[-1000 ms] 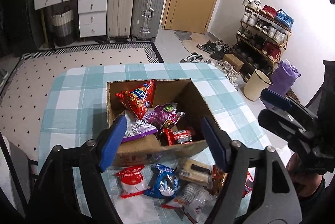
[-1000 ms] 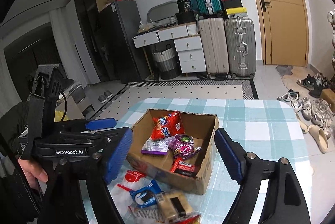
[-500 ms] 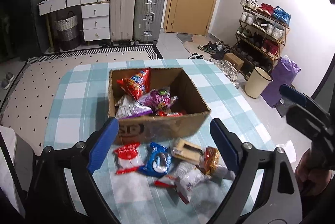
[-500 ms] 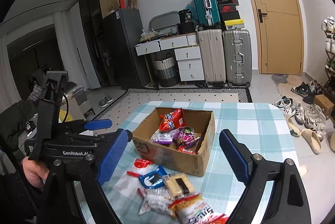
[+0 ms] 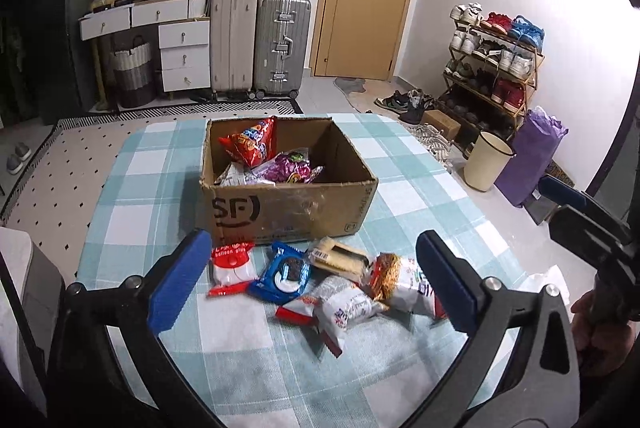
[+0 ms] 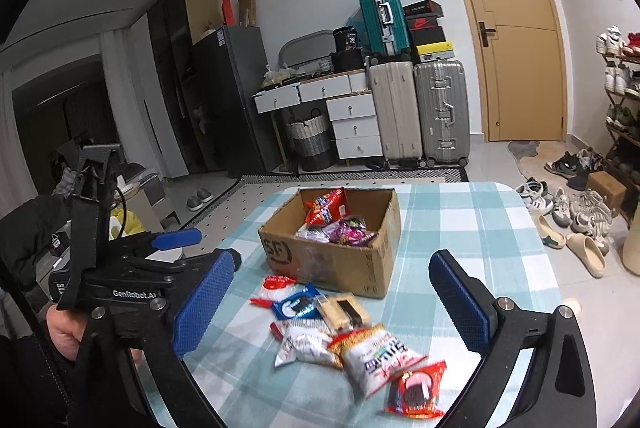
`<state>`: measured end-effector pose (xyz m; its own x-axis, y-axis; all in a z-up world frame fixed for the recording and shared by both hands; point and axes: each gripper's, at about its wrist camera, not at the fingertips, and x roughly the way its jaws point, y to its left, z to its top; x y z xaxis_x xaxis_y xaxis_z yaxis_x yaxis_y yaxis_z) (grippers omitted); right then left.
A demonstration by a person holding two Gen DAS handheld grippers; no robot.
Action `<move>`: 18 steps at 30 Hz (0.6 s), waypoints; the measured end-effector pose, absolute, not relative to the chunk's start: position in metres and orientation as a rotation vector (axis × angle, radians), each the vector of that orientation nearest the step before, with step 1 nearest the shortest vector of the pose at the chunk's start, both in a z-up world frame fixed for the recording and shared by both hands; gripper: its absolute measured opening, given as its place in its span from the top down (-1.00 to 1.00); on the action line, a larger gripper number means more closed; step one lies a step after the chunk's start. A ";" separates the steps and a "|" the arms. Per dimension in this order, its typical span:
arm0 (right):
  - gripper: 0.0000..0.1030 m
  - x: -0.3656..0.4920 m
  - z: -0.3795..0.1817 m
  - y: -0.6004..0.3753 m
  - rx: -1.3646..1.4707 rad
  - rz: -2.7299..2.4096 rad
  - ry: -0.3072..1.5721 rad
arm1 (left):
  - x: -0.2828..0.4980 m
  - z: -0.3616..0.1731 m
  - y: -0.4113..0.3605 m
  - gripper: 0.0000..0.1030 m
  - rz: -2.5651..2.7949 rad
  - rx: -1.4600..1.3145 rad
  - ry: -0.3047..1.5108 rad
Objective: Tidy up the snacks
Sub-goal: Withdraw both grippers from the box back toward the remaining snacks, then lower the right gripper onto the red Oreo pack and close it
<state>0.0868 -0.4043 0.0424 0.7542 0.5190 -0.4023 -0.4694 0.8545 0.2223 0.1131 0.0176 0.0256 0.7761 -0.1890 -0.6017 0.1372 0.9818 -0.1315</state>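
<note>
We had both sets of jaws spread wide, having just been opening, with nothing between them: the left gripper (image 5: 314, 282) and the right gripper (image 6: 332, 304) hung over the loose snacks. The box (image 5: 288, 206) on the counter (image 5: 132, 196) already held a red bag (image 5: 252, 144) and a purple pack (image 5: 294, 168). Several packets (image 5: 348, 304) lay just in front of the box, still to go in, we judged.

Box-bottom snacks (image 5: 264, 176) hidden by wall
</note>
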 end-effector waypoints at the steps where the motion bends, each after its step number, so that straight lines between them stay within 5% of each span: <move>1: -0.95 0.083 0.040 -0.406 0.114 0.537 0.473 | 0.109 0.022 0.016 -0.97 -0.177 -0.079 0.657; 18: -0.96 0.070 -0.043 -0.442 0.185 0.421 0.595 | 0.096 -0.052 0.025 -0.97 -0.141 -0.150 0.699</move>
<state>0.0697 -0.4422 -0.0427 0.7463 0.4353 -0.5035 -0.3301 0.8990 0.2880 0.0965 0.0247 -0.0519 0.7568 -0.1794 -0.6285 0.0790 0.9797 -0.1845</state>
